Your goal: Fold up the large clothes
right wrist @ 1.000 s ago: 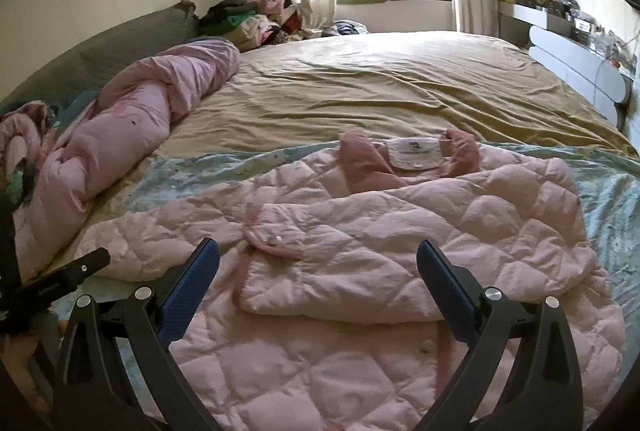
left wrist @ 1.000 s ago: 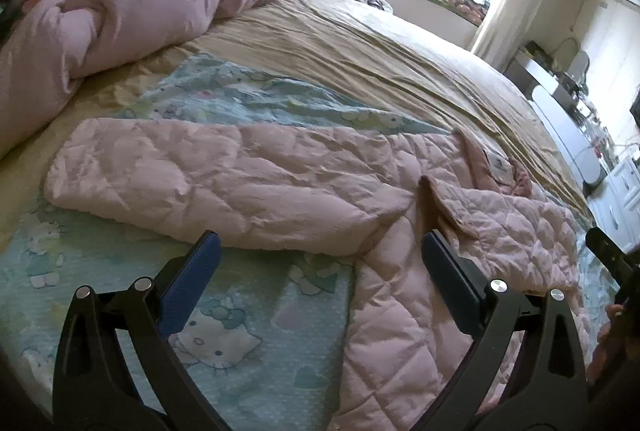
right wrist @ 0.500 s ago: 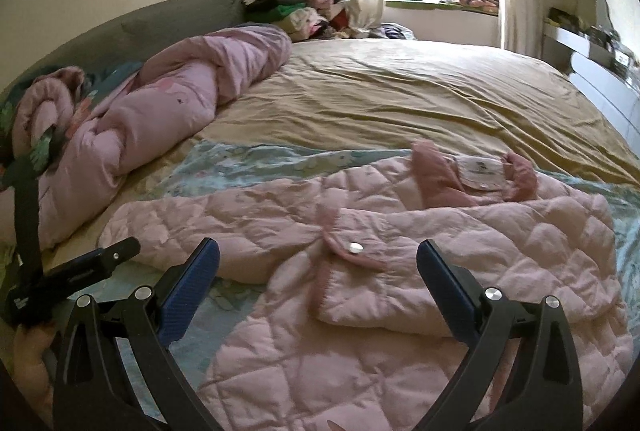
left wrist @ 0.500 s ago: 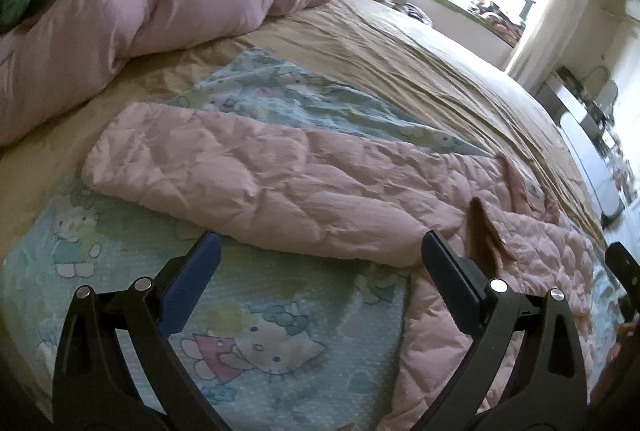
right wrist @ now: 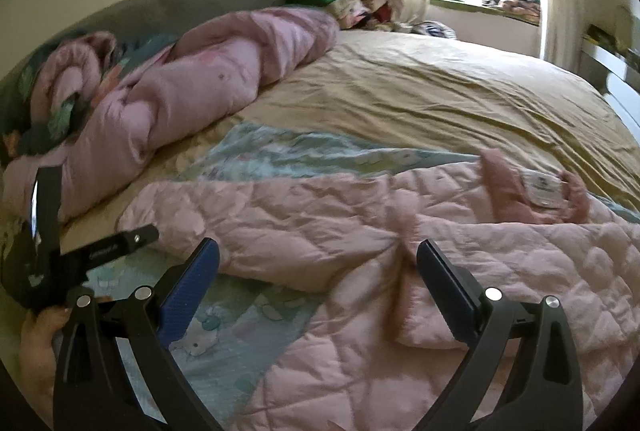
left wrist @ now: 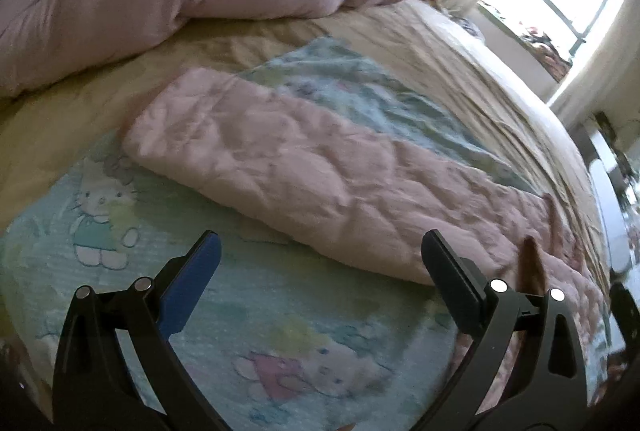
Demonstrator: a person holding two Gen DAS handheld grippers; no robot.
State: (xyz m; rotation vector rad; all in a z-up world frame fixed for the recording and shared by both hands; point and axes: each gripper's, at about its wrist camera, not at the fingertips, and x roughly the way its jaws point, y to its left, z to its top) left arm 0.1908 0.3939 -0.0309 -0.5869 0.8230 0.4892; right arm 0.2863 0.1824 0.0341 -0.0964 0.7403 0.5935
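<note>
A pink quilted jacket lies flat on the bed, collar away from the camera, one sleeve already folded across the chest. The other sleeve stretches out over the cartoon-print sheet. The left claw hovers with jaws wide and empty, just short of that sleeve; the right claw, equally wide and empty, hovers above the sleeve's root. The step in hand appears to be the second sleeve fold. The next move likely calls for pinching the cuff end and carrying it across the body.
</note>
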